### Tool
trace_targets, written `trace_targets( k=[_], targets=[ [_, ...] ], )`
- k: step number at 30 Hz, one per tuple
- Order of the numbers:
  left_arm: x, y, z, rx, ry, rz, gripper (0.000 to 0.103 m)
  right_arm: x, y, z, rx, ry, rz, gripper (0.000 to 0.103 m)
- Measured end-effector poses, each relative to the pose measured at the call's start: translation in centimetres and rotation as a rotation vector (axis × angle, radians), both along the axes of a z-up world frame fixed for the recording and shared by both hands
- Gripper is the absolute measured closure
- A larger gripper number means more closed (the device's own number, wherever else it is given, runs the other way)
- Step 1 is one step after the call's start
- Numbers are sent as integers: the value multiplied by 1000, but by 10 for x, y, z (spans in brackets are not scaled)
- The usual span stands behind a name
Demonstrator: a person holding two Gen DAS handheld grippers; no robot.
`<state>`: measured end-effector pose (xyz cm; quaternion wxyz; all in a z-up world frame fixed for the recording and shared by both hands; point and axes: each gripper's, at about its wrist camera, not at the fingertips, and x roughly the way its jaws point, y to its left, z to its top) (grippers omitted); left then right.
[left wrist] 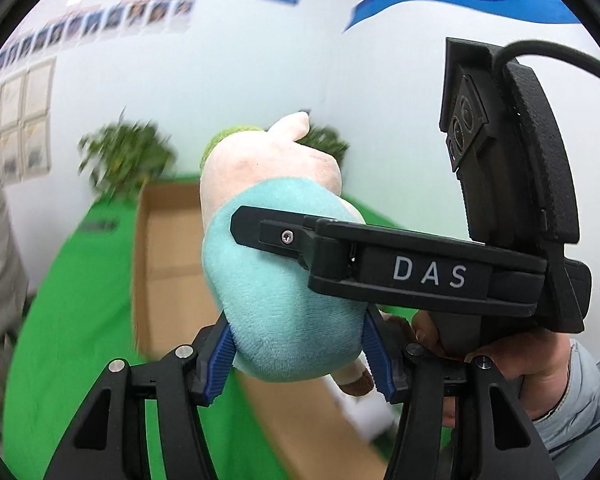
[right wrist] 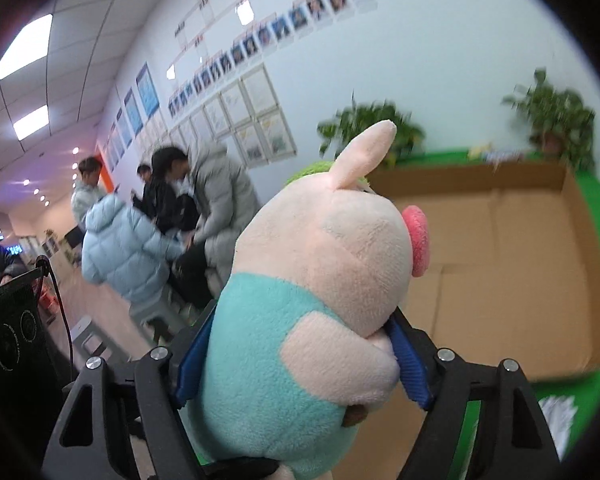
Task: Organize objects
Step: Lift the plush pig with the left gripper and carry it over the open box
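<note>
A plush pig [left wrist: 283,280] with a cream head, pink snout and teal body is held in the air by both grippers. My left gripper [left wrist: 295,356] is shut on its teal body. My right gripper [right wrist: 295,356] is shut on its body and arm [right wrist: 340,352], pig upright, snout to the right. The right gripper's body [left wrist: 440,272], marked DAS, reaches in from the right in the left wrist view, one finger lying across the pig. An open cardboard box [right wrist: 500,264] lies behind and below the pig; it also shows in the left wrist view [left wrist: 167,248].
The box rests on a green cloth [left wrist: 71,320]. Potted plants [right wrist: 556,120] stand against the white wall behind the box. Several people [right wrist: 159,232] stand at the left in the right wrist view. White paper [right wrist: 556,420] lies on the cloth at the right.
</note>
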<state>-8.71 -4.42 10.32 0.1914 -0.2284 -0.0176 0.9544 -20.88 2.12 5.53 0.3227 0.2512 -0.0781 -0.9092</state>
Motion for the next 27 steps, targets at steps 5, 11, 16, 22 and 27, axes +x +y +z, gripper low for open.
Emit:
trace_targets(
  k=[5, 11, 16, 22, 27],
  targets=[
    [-25, 38, 46, -55, 72, -48, 49, -10, 36, 41, -45, 106, -66, 26],
    [-87, 56, 74, -47, 76, -64, 49, -39, 35, 55, -57, 132, -93, 26],
    [-127, 39, 74, -32, 55, -41, 49, -66, 28, 52, -49, 123, -63, 26],
    [-159, -27, 36, -13, -2, -4, 49, -97, 11, 40, -40, 77, -7, 27],
    [-157, -60, -4, 7, -64, 18, 49, -114, -11, 15, -26, 23, 33, 28]
  ],
)
